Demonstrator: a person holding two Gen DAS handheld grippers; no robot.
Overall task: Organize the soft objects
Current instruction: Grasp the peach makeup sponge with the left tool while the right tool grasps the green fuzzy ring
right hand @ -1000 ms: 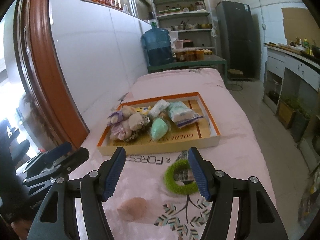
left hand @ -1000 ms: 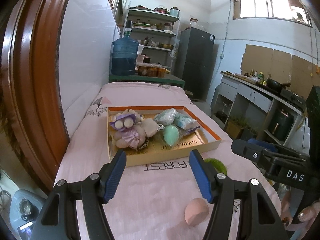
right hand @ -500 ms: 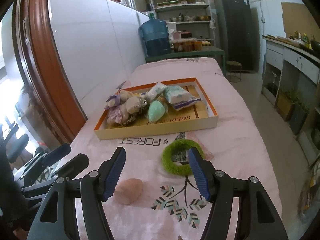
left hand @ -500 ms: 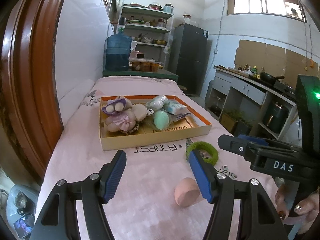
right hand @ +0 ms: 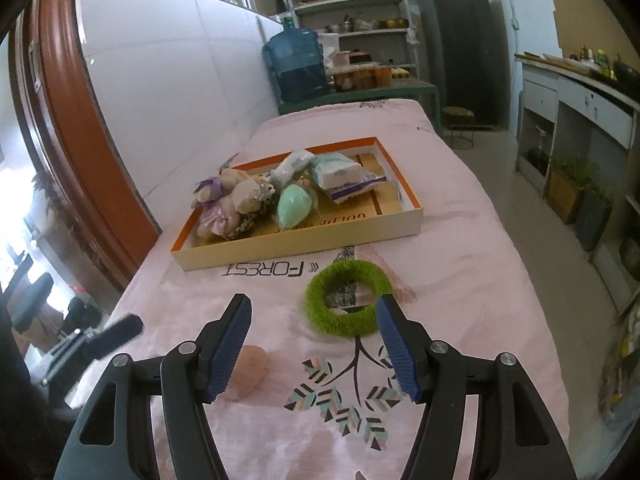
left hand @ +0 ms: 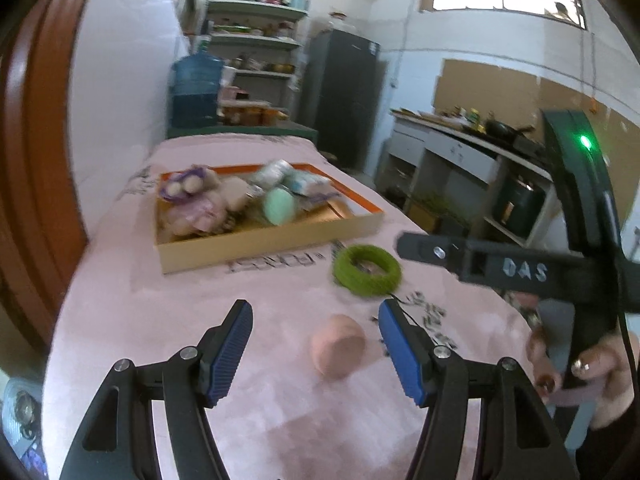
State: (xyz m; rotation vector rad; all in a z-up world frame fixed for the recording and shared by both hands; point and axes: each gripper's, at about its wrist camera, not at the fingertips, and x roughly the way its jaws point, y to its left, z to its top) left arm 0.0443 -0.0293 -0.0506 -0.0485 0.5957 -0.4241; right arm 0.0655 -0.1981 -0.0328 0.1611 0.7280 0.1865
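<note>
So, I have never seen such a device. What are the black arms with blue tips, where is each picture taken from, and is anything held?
There is no robot here. A person holds one hand tool in each hand, and each tool carries a camera looking forward along its two fingers. One picture shows the left gripper, the other the right gripper. Both are open and hold nothing. On the pink cloth lie a green ring and a pink sponge, both outside the box. Inside the box are a plush toy, a mint-green sponge and wrapped packets.
</note>
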